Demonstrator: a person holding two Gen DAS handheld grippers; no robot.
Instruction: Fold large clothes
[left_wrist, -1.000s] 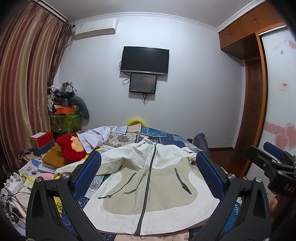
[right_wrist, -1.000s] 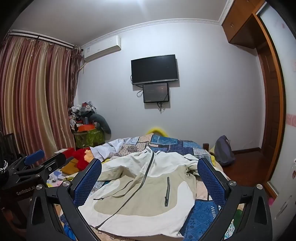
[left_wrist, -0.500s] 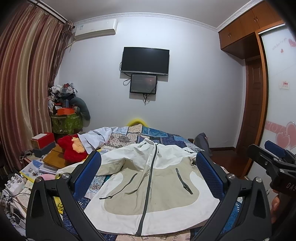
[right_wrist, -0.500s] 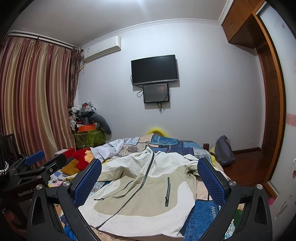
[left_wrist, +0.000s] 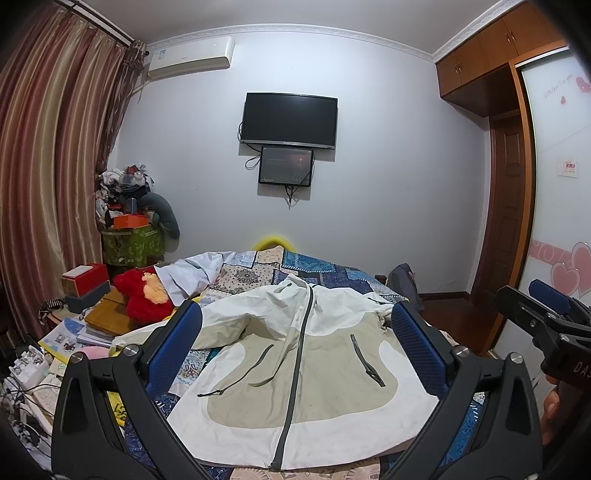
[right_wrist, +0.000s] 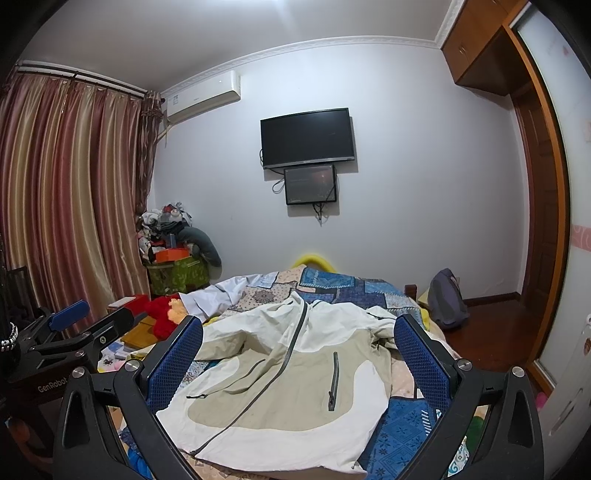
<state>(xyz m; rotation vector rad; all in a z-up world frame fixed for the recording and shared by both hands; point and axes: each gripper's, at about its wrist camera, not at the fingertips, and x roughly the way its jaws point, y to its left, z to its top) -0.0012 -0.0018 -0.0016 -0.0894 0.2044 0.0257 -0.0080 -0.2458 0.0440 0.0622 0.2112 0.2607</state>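
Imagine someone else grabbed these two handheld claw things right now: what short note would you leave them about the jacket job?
Left gripper: open, empty, held above the near end of the bed.
Right gripper: open, empty, also held short of the garment.
Jacket: white and beige, zipped, lying front up on the patchwork bedspread, hem toward you, collar toward the far wall. One sleeve trails out to the left; the other side is bunched near the bed's right edge.
Done: jacket laid out; no fold is visible.
Left: all the folding, probably starting with the sleeves.
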